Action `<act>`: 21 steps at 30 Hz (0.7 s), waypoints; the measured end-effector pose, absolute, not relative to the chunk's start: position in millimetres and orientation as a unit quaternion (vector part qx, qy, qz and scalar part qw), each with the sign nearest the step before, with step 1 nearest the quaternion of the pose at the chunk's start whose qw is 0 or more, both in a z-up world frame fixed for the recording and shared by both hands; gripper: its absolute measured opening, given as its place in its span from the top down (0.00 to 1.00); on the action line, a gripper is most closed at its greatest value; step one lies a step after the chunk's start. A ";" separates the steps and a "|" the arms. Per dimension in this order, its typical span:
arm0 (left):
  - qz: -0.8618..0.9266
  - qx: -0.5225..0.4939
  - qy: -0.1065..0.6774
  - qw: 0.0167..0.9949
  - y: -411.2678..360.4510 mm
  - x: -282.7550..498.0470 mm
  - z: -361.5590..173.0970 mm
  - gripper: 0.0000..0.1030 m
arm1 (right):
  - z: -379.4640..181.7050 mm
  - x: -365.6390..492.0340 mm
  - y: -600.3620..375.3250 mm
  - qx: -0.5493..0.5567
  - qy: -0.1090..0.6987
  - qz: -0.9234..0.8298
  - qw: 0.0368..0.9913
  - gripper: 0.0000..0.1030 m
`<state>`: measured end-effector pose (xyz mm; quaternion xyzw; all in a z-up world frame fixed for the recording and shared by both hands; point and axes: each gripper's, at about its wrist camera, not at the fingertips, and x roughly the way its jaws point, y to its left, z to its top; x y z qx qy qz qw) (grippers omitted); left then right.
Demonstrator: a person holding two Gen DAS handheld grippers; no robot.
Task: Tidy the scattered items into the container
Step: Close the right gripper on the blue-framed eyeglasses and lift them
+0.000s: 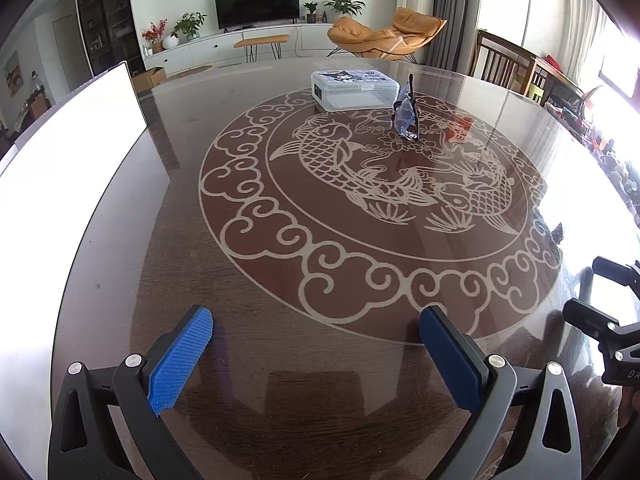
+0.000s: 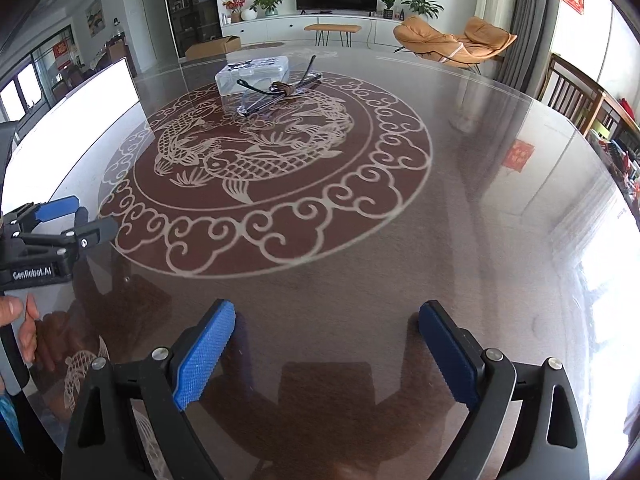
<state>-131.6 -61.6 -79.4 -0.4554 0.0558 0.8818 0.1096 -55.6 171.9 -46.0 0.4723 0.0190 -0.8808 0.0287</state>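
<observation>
Holding both tongs low over the near edge of the surface (image 1: 280, 280), nothing gripped. Left tongs (image 1: 316, 340) stand wide apart, only bare glass between the pads; right tongs (image 2: 326, 336) likewise apart and empty. Both angle down toward the middle, probably staged for a reach, since the task's things sit well beyond them. In the right view the left tool shows at the left edge with my fingers (image 2: 24, 320) wrapped on its handle.

Farther out, past the fish pattern, a pair of glasses (image 2: 276, 92) lies with arms unfolded, a brownish loop, maybe a hair tie, across it. Just behind, touching or nearly so, sits the clear container (image 1: 354, 90), lid down by the look of it, so it likely needs opening first.

Hard to tell: what the loop really is, the container's contents, whether other items are scattered. Glare washes out both sides of the surface.
</observation>
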 end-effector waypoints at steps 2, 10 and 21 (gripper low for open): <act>0.882 -0.455 0.056 0.110 -61.7 -131.5 -79.4 0.00 | -46.9 -82.5 152.5 0.471 0.021 -0.881 0.033 0.08; 0.882 -0.455 0.056 0.110 -61.6 -131.7 -79.6 0.00 | -49.0 -213.2 80.9 0.476 0.001 -0.879 -0.008 0.09; 0.880 -0.456 0.057 0.119 -61.1 -133.5 -79.0 0.00 | -42.6 -249.9 147.0 0.437 -0.010 -0.899 -0.008 0.76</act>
